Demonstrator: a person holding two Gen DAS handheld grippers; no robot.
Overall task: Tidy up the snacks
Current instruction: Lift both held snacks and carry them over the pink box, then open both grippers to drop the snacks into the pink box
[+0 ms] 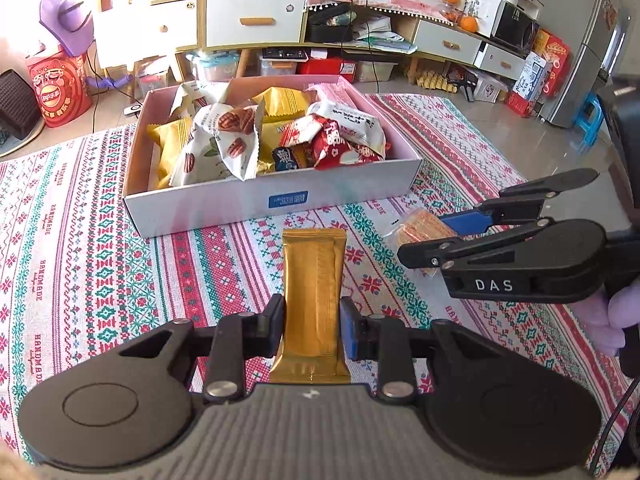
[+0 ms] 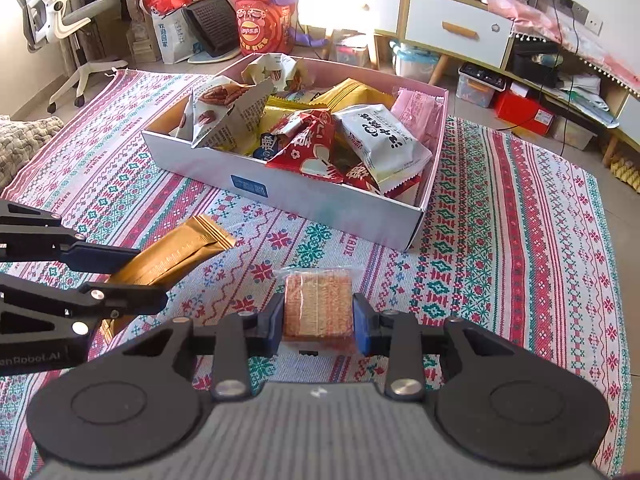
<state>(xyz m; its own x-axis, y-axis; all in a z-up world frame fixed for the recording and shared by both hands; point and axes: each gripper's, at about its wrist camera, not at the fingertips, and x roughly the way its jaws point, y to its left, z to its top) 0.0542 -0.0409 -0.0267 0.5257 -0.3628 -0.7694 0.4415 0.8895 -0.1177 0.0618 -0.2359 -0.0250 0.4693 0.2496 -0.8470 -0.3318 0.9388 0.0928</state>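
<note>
Left wrist view: the left claw (image 1: 312,330) is clamped on a gold snack bar (image 1: 314,280), its black and blue pads pressing the wrapper's 2 long sides near the near end, while the far end of the bar points toward the box (image 1: 280,204). The box is pale, open-topped and sits on a patterned cloth (image 1: 80,240) of red, green and white bands; whether a desk or the floor lies under the cloth I cannot tell. Inside the box are piled packets: yellow ones, white ones printed with pecans (image 1: 224,140), red ones (image 1: 336,144) and a pink one at the far right. To the right, the right claw (image 1: 430,236) is clamped on a clear-wrapped orange wafer pack (image 1: 416,224), near the box's near right corner. A purple-gloved hand (image 1: 616,316) shows at the right edge.

Right wrist view: the right claw (image 2: 319,320) grips the wafer pack (image 2: 318,304) by its 2 sides, just above the cloth (image 2: 500,240). The left claw (image 2: 136,276) comes in from the left, closed on the gold snack bar (image 2: 180,252), which lies tilted toward the box (image 2: 320,200). Both snacks are outside the box, on its near side
</note>
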